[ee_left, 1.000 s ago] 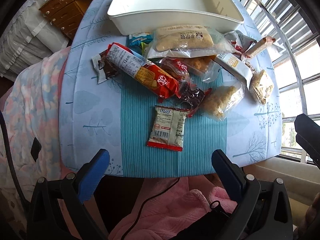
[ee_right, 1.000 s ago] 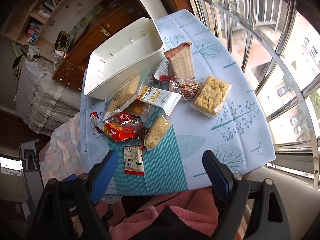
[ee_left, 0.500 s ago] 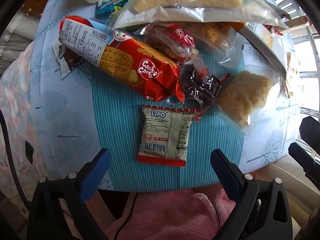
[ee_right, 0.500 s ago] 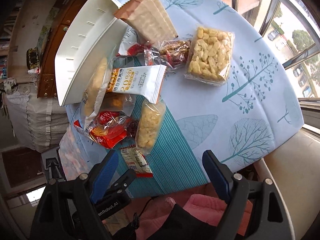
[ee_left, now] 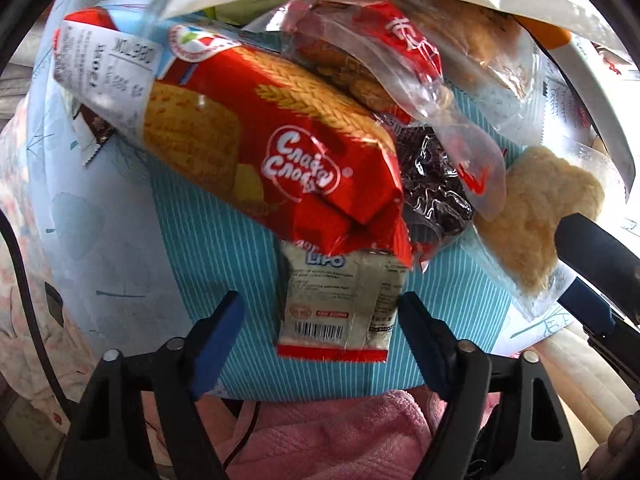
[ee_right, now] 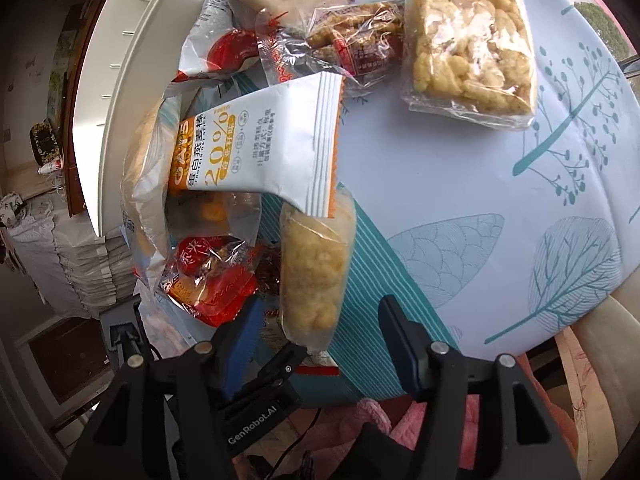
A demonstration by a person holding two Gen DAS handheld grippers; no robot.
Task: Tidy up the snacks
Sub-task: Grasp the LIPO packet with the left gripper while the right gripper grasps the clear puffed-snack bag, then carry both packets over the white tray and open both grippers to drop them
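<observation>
Blue-and-white tablecloth (ee_right: 460,184), printed with trees and leaves and striped teal down the middle, covers the table where your snacks lie in a heap.

Your left gripper (ee_left: 320,320) straddles the small Lipo wafer packet (ee_left: 340,308), which lies flat on the striped band; its jaws are closing, the right pad looks to be at the packet's edge and the left pad stands clear of it. The packet's top end is tucked under the red biscuit pack (ee_left: 260,140), which lies slantwise across the pile. Just right of that sit a dark crinkled wrapper (ee_left: 432,188) and a clear bag of pale puffed snack (ee_left: 536,216).

Your right gripper (ee_right: 320,340) is closing too, with the lower end of that clear puffed-snack bag (ee_right: 316,272) between its pads; neither pad is pressing on it that you can see. A white oat bar wrapper (ee_right: 272,148) overlaps the bag's upper end. Farther out lie a square rice-crisp block (ee_right: 468,40) and a small clear-and-red packet (ee_right: 352,40). A white bin (ee_right: 120,100) stands at the far left edge of the heap.
</observation>
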